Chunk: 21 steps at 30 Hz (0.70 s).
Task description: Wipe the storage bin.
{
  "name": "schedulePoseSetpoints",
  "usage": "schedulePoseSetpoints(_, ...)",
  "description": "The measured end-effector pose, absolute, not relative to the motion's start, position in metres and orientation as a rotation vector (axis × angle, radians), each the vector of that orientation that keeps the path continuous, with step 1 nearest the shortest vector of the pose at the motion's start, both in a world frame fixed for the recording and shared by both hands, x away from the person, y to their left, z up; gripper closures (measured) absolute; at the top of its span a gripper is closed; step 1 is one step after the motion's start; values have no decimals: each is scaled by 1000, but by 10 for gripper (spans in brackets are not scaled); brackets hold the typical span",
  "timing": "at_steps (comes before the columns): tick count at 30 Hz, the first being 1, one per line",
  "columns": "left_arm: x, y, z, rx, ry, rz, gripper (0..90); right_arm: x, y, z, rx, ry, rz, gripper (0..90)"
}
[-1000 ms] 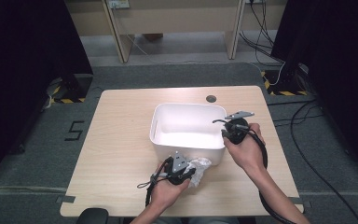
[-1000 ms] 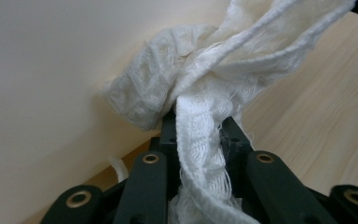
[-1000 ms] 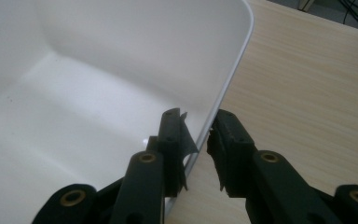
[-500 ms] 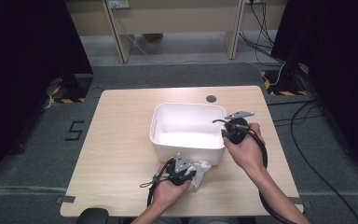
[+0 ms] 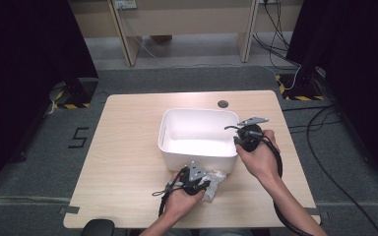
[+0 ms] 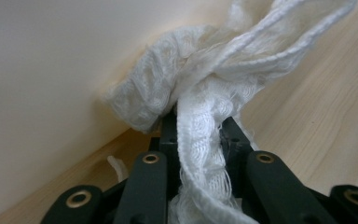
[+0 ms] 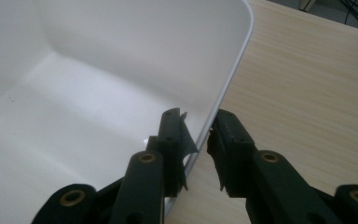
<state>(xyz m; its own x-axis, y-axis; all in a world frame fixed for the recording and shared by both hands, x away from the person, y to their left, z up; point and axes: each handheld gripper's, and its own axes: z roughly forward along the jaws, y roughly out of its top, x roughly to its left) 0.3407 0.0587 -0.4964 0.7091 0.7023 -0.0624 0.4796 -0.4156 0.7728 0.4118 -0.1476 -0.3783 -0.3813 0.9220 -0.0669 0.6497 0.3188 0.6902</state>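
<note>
The left tongs [image 6: 198,135] pinch a white lace cloth [image 6: 200,88] just outside the white bin's [image 5: 170,129] near wall — the right tongs [image 7: 198,133] clamp its rim.

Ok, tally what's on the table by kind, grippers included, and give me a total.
White tub: 1
White cloth, clamped in the left gripper beside the tub's wall: 1
Grippers: 2, the left one and the right gripper, whose jaws straddle the tub's rim
Total: 4
</note>
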Motion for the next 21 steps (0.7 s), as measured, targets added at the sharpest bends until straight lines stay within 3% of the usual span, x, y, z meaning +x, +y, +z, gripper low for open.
schedulePoseSetpoints(21, 342, 51, -495, 2108, 886, 333, 755, 412, -148, -378, 1386, 2138, 805, 738)
